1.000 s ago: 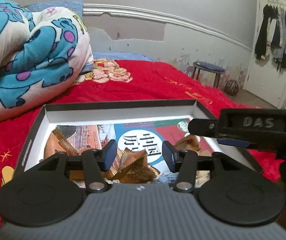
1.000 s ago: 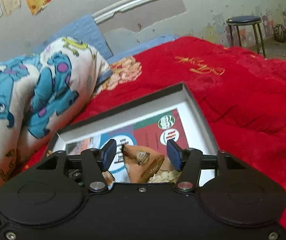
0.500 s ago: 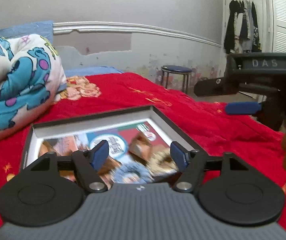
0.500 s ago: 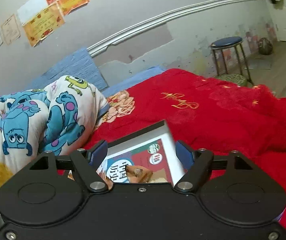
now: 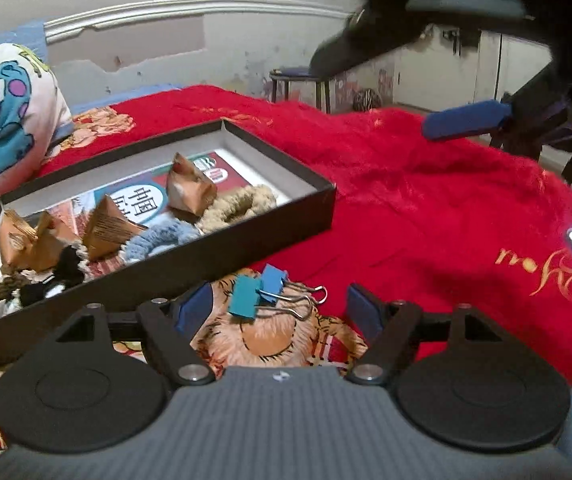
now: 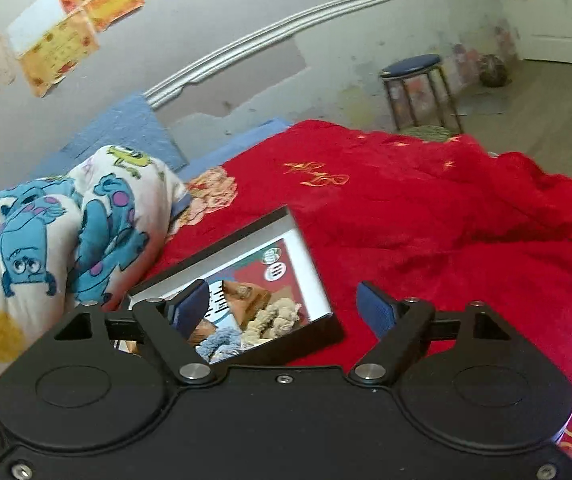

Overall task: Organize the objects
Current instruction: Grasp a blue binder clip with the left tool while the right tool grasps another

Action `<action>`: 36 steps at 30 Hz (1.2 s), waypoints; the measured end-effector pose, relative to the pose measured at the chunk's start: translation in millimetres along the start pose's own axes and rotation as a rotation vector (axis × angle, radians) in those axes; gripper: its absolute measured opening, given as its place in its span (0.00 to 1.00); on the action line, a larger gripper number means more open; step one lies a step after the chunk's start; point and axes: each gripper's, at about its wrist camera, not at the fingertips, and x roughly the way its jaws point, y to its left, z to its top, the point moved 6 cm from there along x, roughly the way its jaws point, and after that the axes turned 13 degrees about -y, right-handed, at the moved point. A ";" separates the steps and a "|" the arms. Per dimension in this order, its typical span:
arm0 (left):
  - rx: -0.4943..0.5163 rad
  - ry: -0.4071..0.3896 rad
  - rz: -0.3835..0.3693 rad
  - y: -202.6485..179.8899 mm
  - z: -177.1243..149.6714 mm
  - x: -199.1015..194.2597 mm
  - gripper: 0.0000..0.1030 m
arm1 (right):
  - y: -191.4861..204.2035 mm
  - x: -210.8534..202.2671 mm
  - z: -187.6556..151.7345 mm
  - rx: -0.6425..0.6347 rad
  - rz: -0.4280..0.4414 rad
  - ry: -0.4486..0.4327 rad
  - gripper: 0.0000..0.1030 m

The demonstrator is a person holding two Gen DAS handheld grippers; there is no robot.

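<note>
Binder clips, two blue ones, lie on the bed just ahead between my left gripper fingers, spread and empty, while the box beyond already holds wrappers and scrunchies; right gripper also spread, empty.

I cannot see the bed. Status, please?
Both grippers, left and right, open, empty. Binder clips outside box, before left gripper. Nothing blocking.
</note>
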 end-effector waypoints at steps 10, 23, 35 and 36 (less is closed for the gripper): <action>0.003 0.034 0.048 5.3 -8.8 10.3 0.51 | 2.4 23.6 -19.4 -0.059 -0.057 0.074 0.78; -0.002 0.070 0.272 41.9 -3.2 -22.7 0.51 | 15.2 39.8 -56.6 0.013 -0.087 0.170 0.76; -0.186 0.084 0.467 100.7 -21.1 -27.0 0.51 | 31.5 68.6 -103.5 -0.034 -0.191 0.129 0.79; -0.174 0.085 0.476 99.8 -21.3 -26.3 0.51 | 34.1 69.2 -106.4 -0.058 -0.203 0.122 0.78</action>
